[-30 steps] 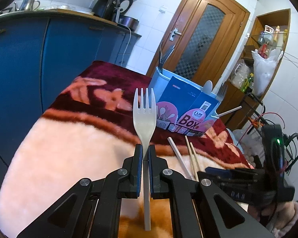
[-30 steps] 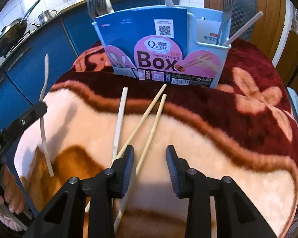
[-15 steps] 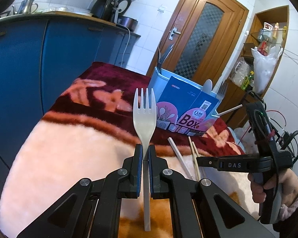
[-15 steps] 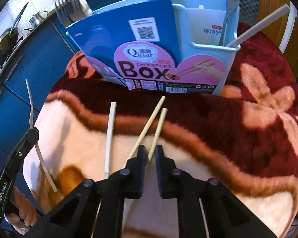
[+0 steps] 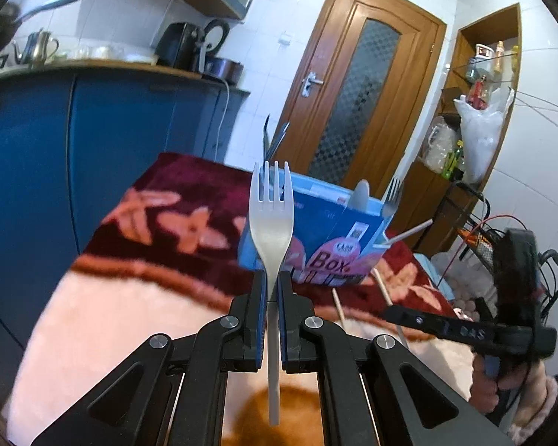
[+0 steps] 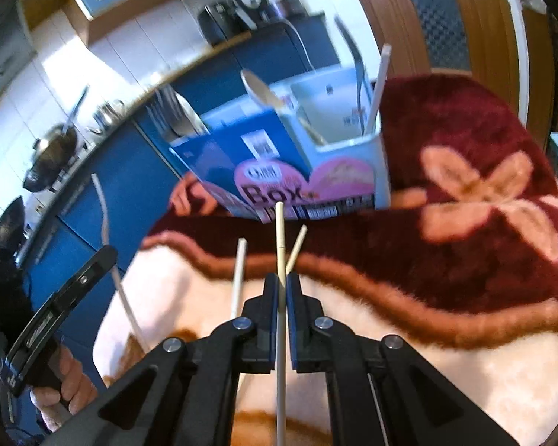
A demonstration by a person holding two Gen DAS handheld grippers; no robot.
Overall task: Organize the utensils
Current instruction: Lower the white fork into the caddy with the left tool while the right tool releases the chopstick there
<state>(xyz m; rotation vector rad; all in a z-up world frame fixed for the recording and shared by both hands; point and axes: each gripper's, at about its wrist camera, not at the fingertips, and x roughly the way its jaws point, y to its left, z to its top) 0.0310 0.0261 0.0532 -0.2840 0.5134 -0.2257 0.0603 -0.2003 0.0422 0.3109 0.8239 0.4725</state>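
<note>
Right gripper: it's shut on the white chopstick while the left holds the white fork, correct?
Not quite. The right gripper is shut on a wooden chopstick; the white chopstick still lies on the blanket beside it, as the right wrist view shows. The left gripper does hold the white fork.

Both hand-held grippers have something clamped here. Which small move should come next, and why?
Probably carry the right hand-held gripper forward to the box's open light-blue compartment and lower its chopstick in. Its jaws have just been closing and now pinch that chopstick clear of the blanket, while its mate lies there. The left hand-held gripper holds the white plastic fork upright.
</note>
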